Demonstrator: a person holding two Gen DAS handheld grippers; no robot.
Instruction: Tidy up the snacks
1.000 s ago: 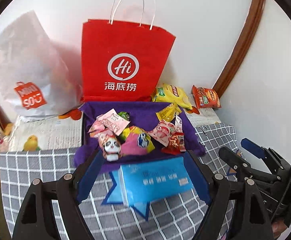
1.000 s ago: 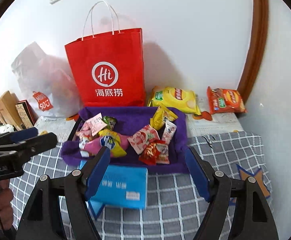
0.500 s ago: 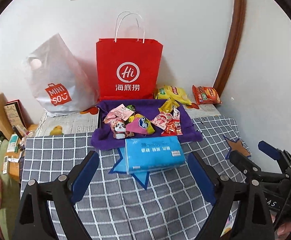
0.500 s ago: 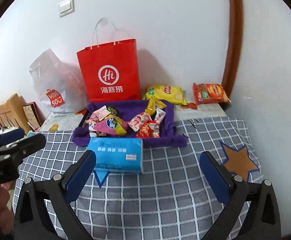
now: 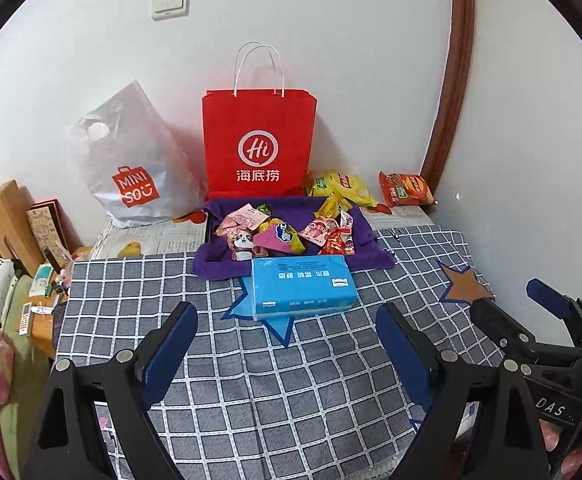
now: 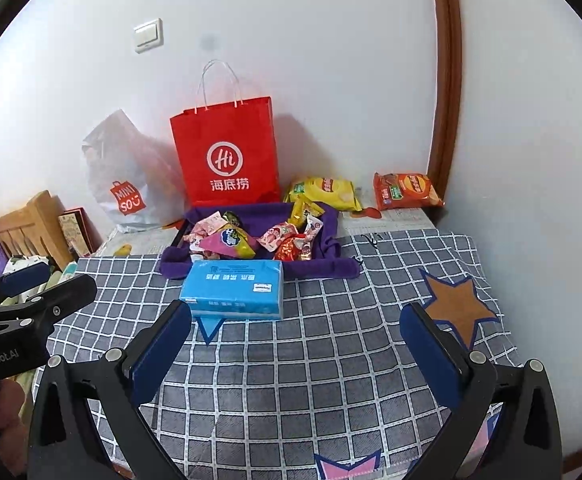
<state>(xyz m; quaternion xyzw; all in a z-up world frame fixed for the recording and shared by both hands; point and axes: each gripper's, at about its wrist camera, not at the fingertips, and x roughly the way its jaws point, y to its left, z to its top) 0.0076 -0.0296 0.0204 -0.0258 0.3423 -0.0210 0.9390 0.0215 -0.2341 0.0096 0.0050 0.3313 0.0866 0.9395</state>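
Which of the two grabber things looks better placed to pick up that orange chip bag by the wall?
Probably the right gripper. It is open and empty, and already on the side of the table where the orange chip bag lies. The left gripper would cross over.

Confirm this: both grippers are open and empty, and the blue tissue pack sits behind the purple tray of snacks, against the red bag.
Not quite. The tissue pack sits in front of the purple tray, on the near side, away from the red bag, as the left wrist view shows. Both the left gripper and right gripper are open and empty.
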